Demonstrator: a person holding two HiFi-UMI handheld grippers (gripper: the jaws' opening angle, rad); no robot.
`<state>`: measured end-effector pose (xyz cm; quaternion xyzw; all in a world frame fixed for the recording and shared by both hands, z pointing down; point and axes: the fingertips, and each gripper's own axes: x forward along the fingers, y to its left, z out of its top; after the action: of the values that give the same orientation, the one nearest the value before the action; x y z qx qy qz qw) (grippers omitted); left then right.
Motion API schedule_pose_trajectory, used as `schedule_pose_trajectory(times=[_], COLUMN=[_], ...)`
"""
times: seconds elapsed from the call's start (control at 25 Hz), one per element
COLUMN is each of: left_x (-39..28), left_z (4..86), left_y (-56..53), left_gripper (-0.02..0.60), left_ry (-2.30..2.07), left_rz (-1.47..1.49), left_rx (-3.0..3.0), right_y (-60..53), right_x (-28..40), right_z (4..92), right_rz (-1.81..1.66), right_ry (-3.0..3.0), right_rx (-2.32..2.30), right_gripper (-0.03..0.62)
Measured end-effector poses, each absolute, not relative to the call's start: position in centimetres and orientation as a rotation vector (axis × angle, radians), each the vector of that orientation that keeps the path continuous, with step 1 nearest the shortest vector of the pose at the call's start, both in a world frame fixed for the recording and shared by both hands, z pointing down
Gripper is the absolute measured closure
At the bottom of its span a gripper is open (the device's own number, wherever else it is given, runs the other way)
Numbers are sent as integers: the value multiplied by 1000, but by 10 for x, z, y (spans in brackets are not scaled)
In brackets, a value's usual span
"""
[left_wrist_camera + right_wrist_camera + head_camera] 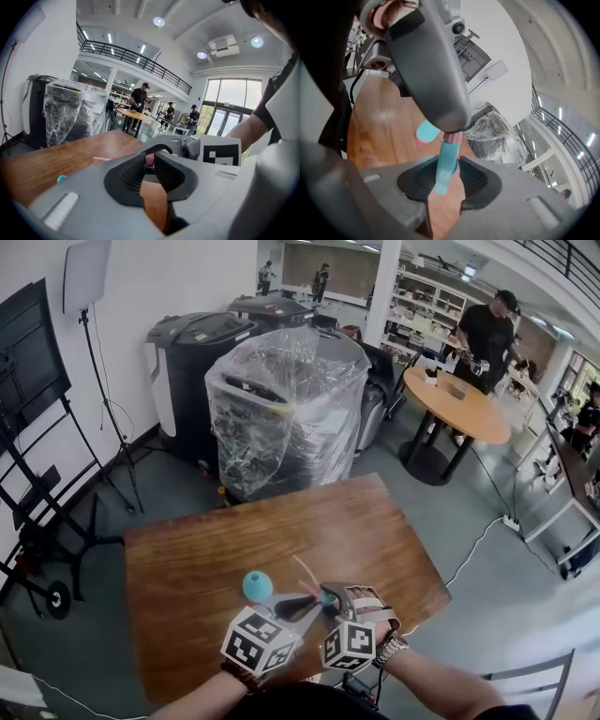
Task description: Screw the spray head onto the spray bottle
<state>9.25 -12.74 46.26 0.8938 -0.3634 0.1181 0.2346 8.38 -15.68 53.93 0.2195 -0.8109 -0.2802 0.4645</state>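
A spray head with a pink collar [452, 137] and a teal trigger part [446, 166] hangs just above the wooden table [187, 559], near its front edge. My left gripper [149, 161] is shut on the pink collar [149, 161]. My right gripper [451, 161] meets it from the other side, and its pads touch the teal part near the tips. In the head view, left gripper [305, 604] and right gripper [330, 597] sit tip to tip. A thin white tube [305, 570] runs away from them. A small teal bottle [258, 586] sits on the table just to the left.
Beyond the far table edge stand a plastic-wrapped machine [281, 399] and black bins [202, 362]. A light stand [94, 381] is at the left. A person [487, 334] stands at a round table [459, 404] far right. A chair back [525, 681] is at my right.
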Motion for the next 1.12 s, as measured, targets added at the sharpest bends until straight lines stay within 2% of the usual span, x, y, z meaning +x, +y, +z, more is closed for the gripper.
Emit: schedule_pose_trajectory(times=[0.04,0.16,0.44,0.64,0.76,1.0,1.12], left_x=[92,80,4,-41,-47,-46,-40], left_z=[458,450,481,529,559,615,639], left_y=[-125,-119,-123,-135,-145,-165,-172], left_gripper=[504,375,334,245,185,112,106], left_ry=[-978,-978,-1243,-1387,-1401,-1375,-1331], left_rz=[299,266,372,454,504,655,709], left_rx=[2469,2519,2525,2390,2364,2358,2352], right_y=[-157,-160,-163,-161,-157,-145,-135], right_x=[85,89,104,110,110,105,103], right_z=[536,529,507,492,481,456,447], right_rz=[-676,-615,-412,-249,-187,-113,-60], right_ry=[-1995,-2008,-2062,-2106,-2122,-2164,-2193], right_rx=[548,577,650,701,725,740,723], right_gripper=[476,477,477,477,477,477,477])
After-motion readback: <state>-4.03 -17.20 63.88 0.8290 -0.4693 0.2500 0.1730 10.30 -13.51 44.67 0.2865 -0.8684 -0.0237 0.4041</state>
